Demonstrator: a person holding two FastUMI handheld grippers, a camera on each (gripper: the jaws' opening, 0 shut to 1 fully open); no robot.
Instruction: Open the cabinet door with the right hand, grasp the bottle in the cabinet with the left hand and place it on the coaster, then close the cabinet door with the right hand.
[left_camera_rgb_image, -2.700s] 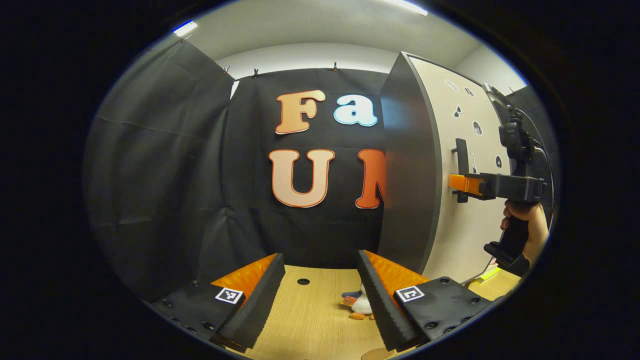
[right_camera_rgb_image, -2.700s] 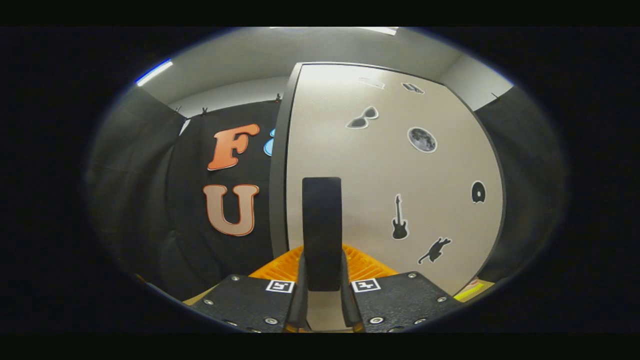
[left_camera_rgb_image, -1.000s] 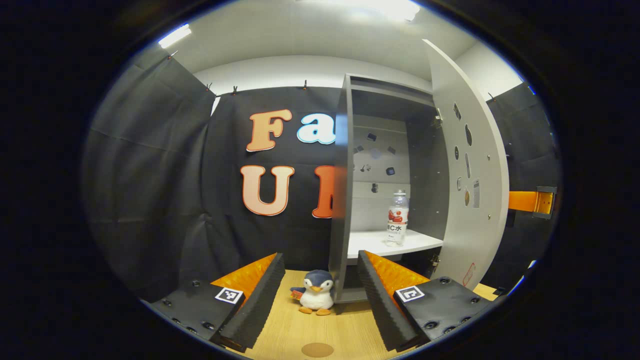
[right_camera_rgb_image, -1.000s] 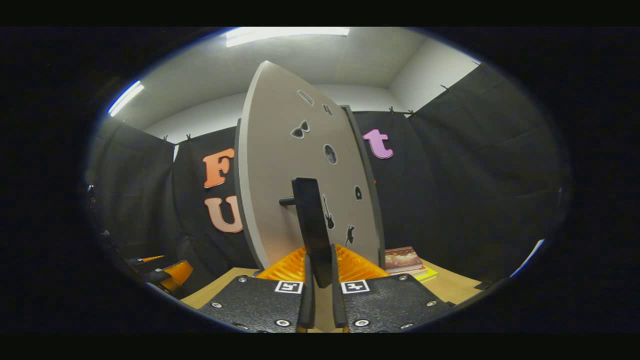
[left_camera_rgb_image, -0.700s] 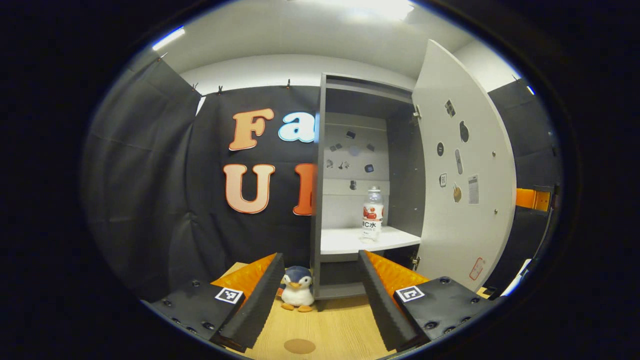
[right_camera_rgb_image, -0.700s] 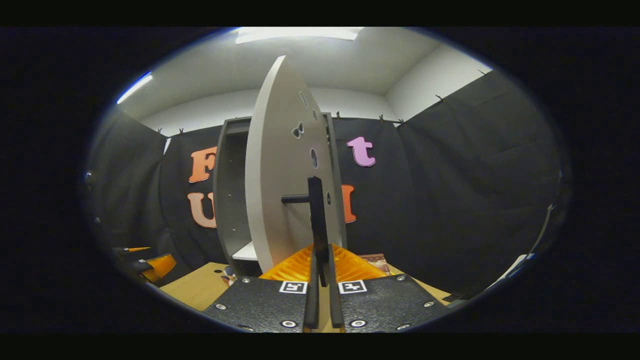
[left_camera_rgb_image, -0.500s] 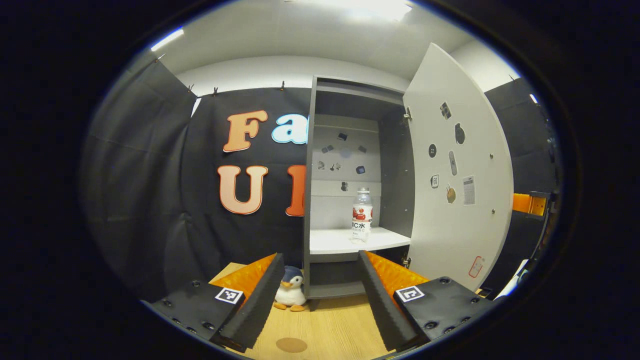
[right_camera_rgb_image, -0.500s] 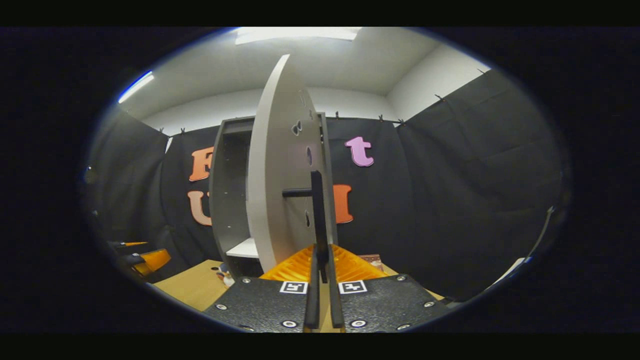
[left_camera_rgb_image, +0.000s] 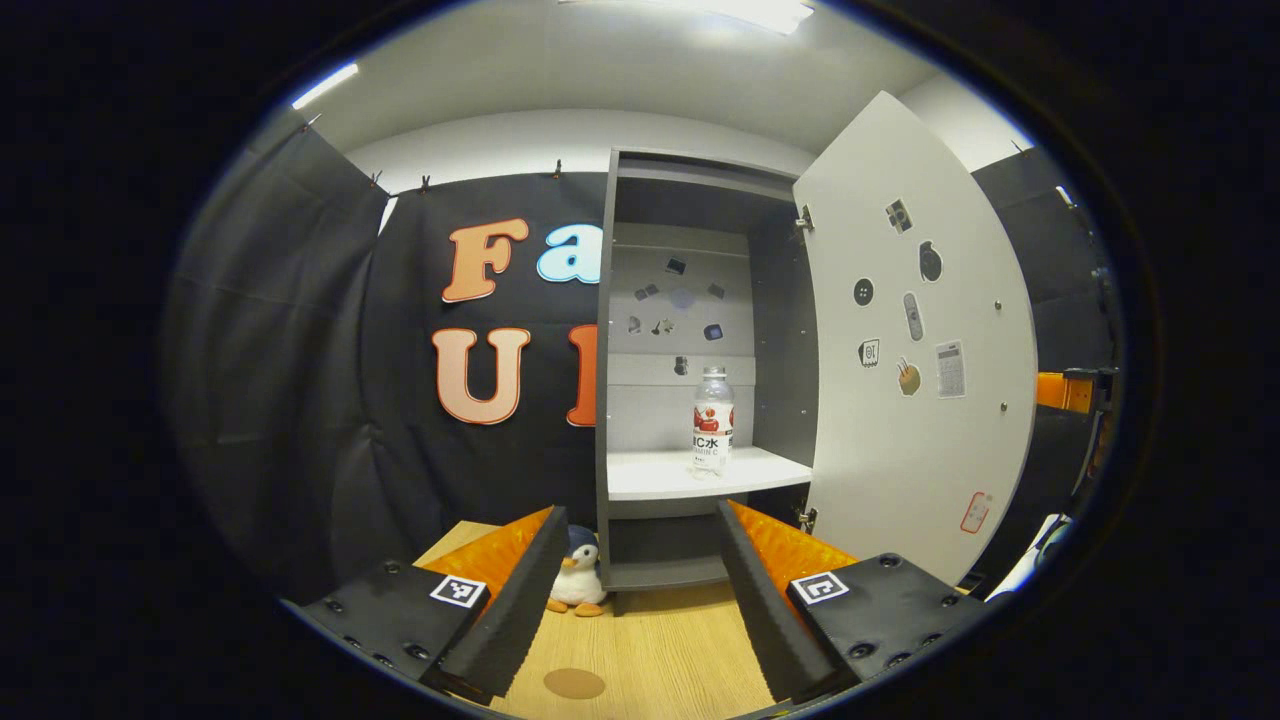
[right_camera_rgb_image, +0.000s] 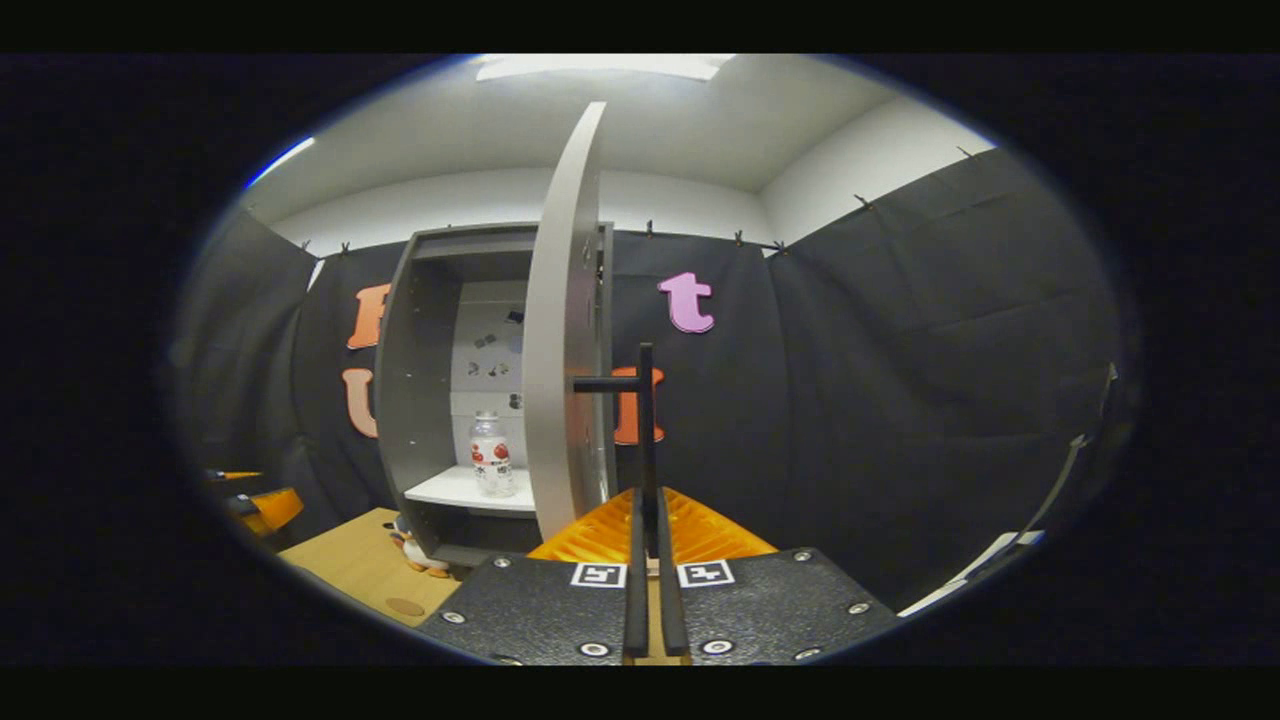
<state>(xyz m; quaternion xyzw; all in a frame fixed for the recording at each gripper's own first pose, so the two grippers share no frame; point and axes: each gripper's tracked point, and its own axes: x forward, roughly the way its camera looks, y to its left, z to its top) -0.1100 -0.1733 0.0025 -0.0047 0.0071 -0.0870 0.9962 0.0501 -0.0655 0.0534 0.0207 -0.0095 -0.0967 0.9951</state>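
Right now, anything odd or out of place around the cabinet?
Nothing stands out. The bottle stands upright on the shelf, the door is swung wide, and the right gripper is shut on its handle. A toy penguin sits beside the cabinet.

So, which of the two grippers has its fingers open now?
The left gripper: its black fingers stand wide apart over the wooden table. The right gripper is shut on the black door handle.

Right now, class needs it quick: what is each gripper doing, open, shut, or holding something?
Left gripper: open, holding nothing.
Right gripper: shut on the door handle.
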